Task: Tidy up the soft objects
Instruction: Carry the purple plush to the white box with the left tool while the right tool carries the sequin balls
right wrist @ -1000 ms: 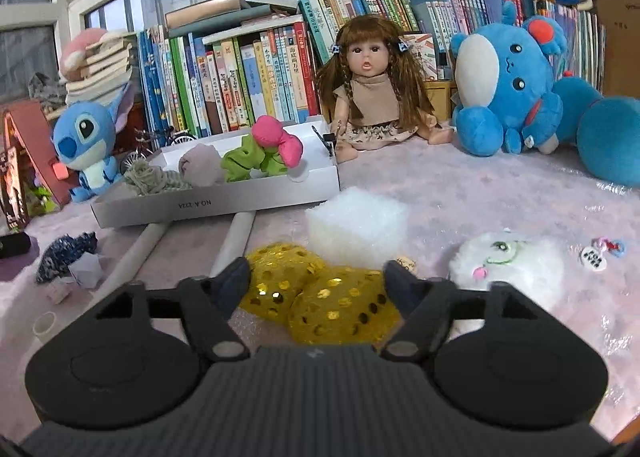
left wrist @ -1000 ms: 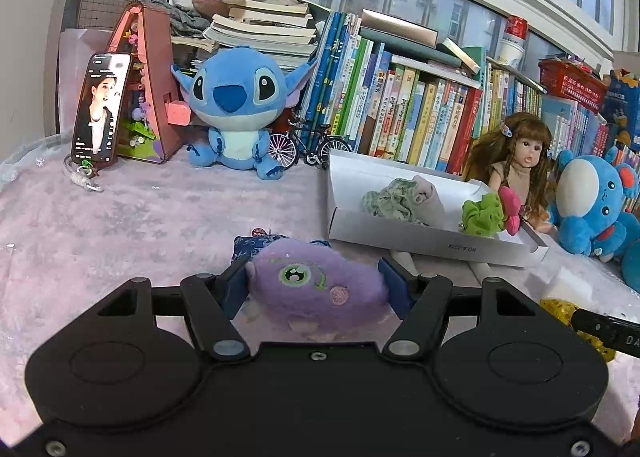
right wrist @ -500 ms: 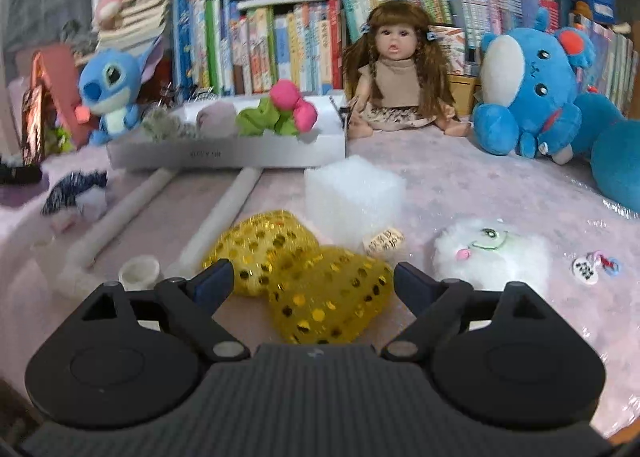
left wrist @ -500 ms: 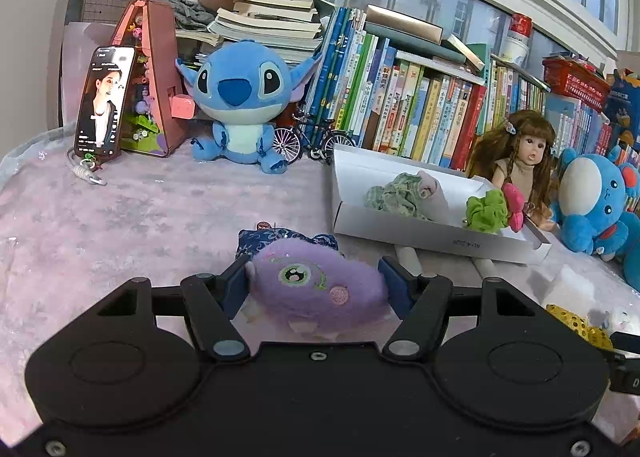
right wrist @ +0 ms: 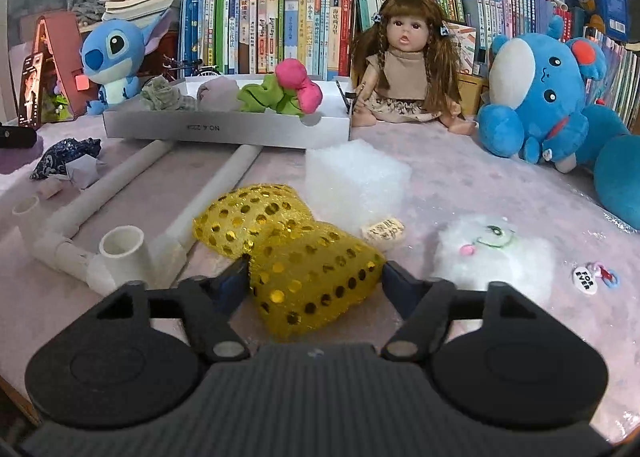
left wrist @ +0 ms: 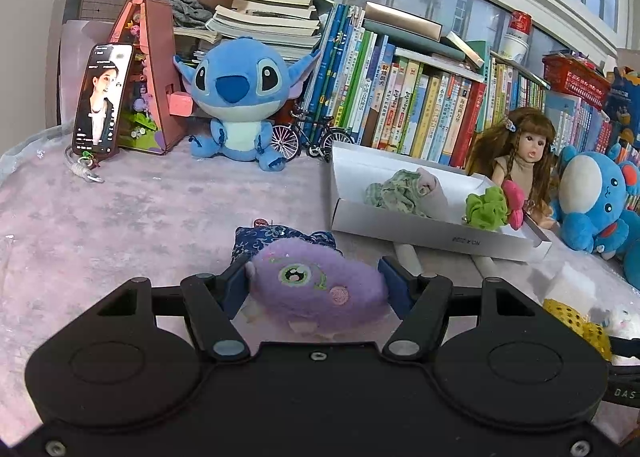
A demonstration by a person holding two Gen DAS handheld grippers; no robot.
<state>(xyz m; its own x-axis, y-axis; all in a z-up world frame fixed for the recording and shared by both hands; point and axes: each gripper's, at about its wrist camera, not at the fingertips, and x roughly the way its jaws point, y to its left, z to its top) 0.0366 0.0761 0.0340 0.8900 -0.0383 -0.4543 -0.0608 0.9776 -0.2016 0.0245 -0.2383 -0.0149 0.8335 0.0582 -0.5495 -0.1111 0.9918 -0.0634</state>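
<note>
The purple plush toy (left wrist: 318, 287) sits between the two fingers of the left gripper (left wrist: 316, 283), both pads pressed into its fuzzy sides, so it is clamped. It is a rounded lilac lump with a green stitched eye and a pink cheek patch. Just beyond the fingertips lies a dark blue patterned cloth (left wrist: 280, 237) on the pink blanket (left wrist: 120, 225). Further ahead and to the right of the fingers stands the white box (left wrist: 436, 237), open-topped, holding a grey-green scrunchie (left wrist: 394, 193), a pale pink soft piece (left wrist: 430, 187), and a green and pink one (left wrist: 494, 205). A blue Stitch plush (left wrist: 240, 101) sits far ahead, slightly left, against a row of books (left wrist: 400, 97).

The gold sequin pouch (right wrist: 296, 253) lies between the fingers of the right gripper (right wrist: 314, 277), whose jaws have just been closing; both tips now touch its near half and squeeze it. It is a yellow, bow-shaped bag covered in shiny discs, its far half reaching ahead and left of the fingers. Left of the left finger stands a white pipe frame (right wrist: 120, 225), its open socket close by. Just beyond the pouch is a white foam block (right wrist: 356, 177), with a small paper tag (right wrist: 384, 232) touching the pouch's edge. Right of the right finger rests a white fluffy plush (right wrist: 496, 253). A doll (right wrist: 404, 69) and a blue plush (right wrist: 536, 93) sit far ahead by the books
</note>
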